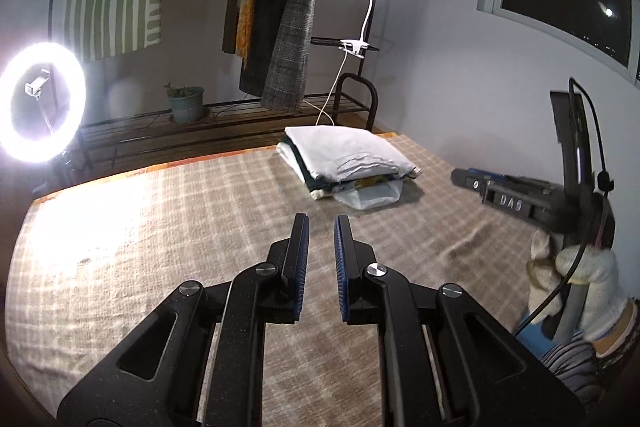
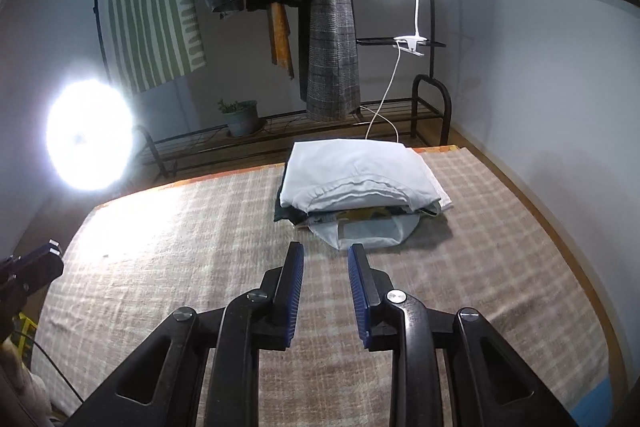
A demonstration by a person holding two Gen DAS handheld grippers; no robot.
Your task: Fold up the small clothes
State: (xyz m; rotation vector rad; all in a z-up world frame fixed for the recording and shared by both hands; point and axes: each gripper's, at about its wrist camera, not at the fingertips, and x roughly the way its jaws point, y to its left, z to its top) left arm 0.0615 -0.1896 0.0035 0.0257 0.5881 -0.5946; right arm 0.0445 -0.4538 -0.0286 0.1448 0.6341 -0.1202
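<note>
Both jaws empty, clothes stack [image 2: 360,179] ahead, apart.

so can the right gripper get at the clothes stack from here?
Probably yes. The right gripper points at the clothes stack, with only bare blanket between, and its jaws are apart and empty. The left gripper sits well off to the side.

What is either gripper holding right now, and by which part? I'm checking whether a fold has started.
Nothing is held. The left gripper and right gripper both hover over the checked blanket with bare fingers, short of the folded clothes stack.
</note>
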